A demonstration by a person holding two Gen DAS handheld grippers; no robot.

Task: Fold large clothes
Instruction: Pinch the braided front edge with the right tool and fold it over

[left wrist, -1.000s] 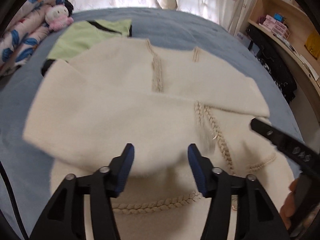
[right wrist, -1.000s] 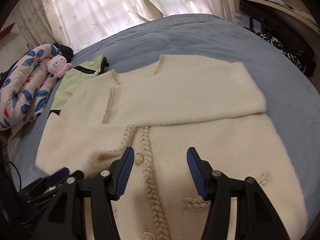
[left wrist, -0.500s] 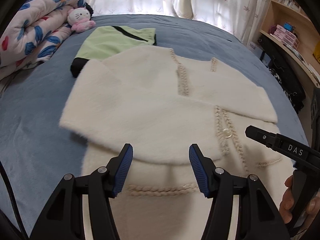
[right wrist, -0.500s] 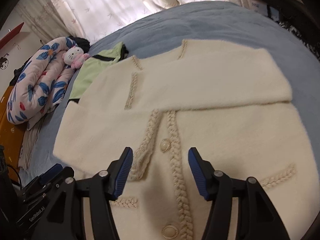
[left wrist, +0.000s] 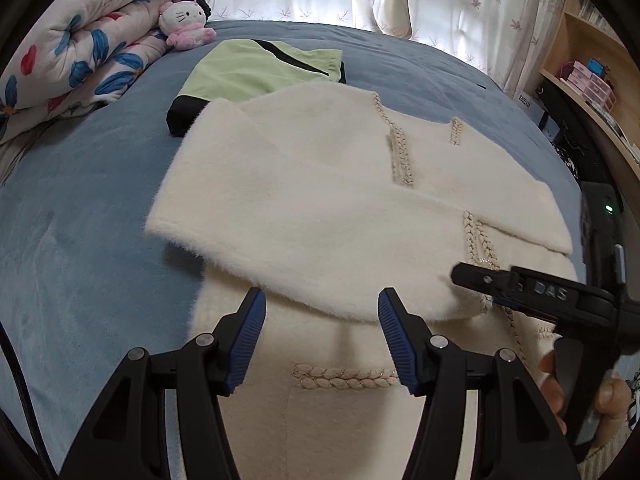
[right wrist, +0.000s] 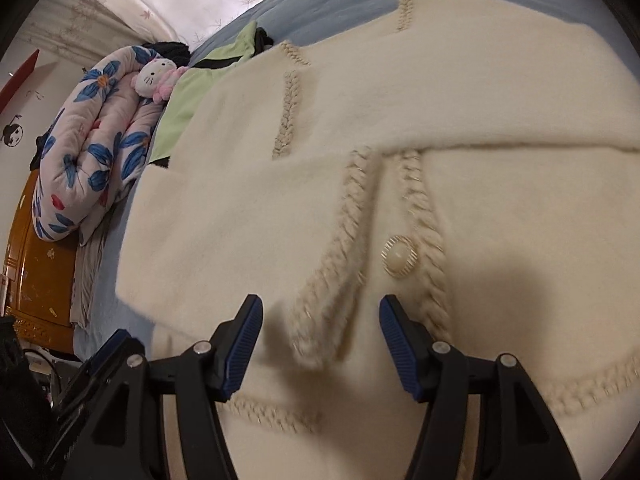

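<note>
A large cream fuzzy cardigan (left wrist: 320,200) with braided trim lies flat on the blue bed, both sleeves folded across its front. It fills the right wrist view (right wrist: 440,160), where a pearl button (right wrist: 400,257) shows. My left gripper (left wrist: 322,336) is open and empty, just above the folded left sleeve's cuff. My right gripper (right wrist: 320,344) is open and empty, low over the braided front edge near the button. The right gripper also shows in the left wrist view (left wrist: 532,292), at the right.
A folded green and black garment (left wrist: 256,72) lies beyond the cardigan. A rolled flowered quilt (left wrist: 80,48) and a plush cat (left wrist: 186,24) sit at the far left. Shelves (left wrist: 592,80) stand to the right. A wooden bed frame (right wrist: 40,264) shows at the left.
Both grippers have stayed open. The right gripper has come down closer to the cardigan's front. The left wrist view has shifted left, and the right gripper has come further into it.
</note>
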